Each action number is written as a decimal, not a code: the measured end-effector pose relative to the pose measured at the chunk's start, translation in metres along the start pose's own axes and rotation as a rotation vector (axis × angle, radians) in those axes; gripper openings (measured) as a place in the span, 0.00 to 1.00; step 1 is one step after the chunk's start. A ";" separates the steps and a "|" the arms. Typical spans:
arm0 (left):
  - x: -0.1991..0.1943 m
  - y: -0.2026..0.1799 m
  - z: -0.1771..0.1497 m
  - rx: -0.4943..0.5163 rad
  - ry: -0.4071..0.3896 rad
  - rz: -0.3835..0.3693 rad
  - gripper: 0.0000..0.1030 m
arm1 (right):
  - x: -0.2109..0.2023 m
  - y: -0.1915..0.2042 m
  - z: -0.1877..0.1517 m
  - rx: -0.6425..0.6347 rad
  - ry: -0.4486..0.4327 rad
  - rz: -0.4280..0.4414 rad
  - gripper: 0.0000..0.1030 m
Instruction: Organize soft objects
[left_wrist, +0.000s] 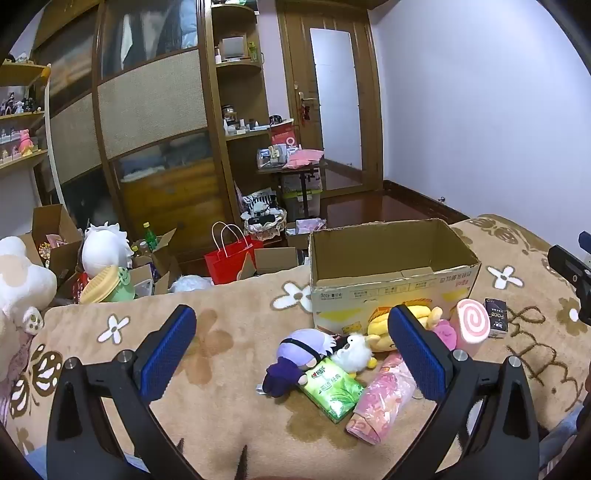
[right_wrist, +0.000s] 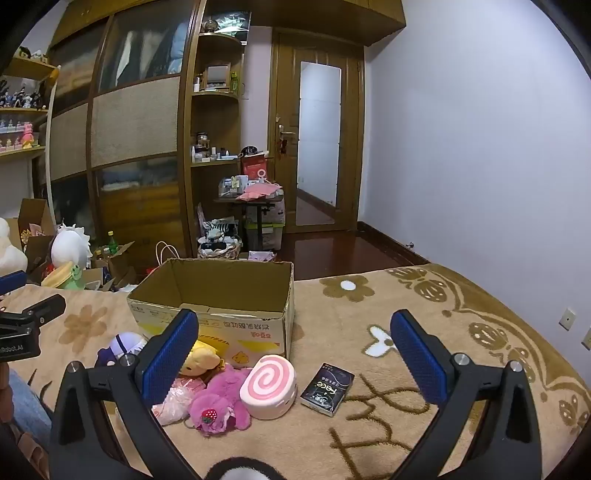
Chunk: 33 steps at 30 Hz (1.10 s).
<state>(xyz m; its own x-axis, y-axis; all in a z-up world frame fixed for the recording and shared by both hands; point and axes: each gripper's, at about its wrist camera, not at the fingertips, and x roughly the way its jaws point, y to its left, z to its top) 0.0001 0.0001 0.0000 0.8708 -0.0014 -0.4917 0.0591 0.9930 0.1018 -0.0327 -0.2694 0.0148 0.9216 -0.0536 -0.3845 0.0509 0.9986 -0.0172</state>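
An open cardboard box (left_wrist: 391, 291) (right_wrist: 221, 325) stands empty on a beige flowered blanket (left_wrist: 221, 332). Before it lies a heap: a purple-haired doll (left_wrist: 295, 356) (right_wrist: 123, 345), a small white plush (left_wrist: 354, 354), a green tissue pack (left_wrist: 332, 391), a pink packet (left_wrist: 384, 398) (right_wrist: 173, 402), a yellow plush (left_wrist: 384, 328) (right_wrist: 201, 360), a magenta plush (right_wrist: 221, 398), a pink swirl roll (left_wrist: 472, 325) (right_wrist: 269, 391) and a dark tissue pack (left_wrist: 496, 317) (right_wrist: 327, 389). My left gripper (left_wrist: 291, 343) is open above the heap's left part. My right gripper (right_wrist: 293, 347) hangs open over the roll, holding nothing.
Past the blanket's far edge the floor is crowded with boxes, a red bag (left_wrist: 231, 258), plush toys (left_wrist: 105, 251) and a basket (right_wrist: 219, 245). A wardrobe (left_wrist: 147, 110), shelves and a door (right_wrist: 317, 147) stand behind. A wall (right_wrist: 480, 147) runs along the right.
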 end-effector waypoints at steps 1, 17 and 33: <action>0.000 0.000 0.000 0.000 0.000 0.000 1.00 | 0.000 0.000 0.000 -0.006 -0.002 -0.003 1.00; 0.001 0.000 0.000 0.003 -0.004 0.006 0.99 | 0.000 0.001 0.000 -0.007 -0.004 -0.004 1.00; -0.004 0.000 -0.001 0.004 -0.008 0.008 0.99 | 0.001 0.003 -0.001 -0.030 -0.002 -0.009 1.00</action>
<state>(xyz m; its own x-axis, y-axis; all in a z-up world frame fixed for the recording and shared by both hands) -0.0040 0.0005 0.0007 0.8751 0.0051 -0.4840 0.0543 0.9926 0.1086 -0.0319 -0.2663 0.0136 0.9219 -0.0627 -0.3824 0.0479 0.9977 -0.0481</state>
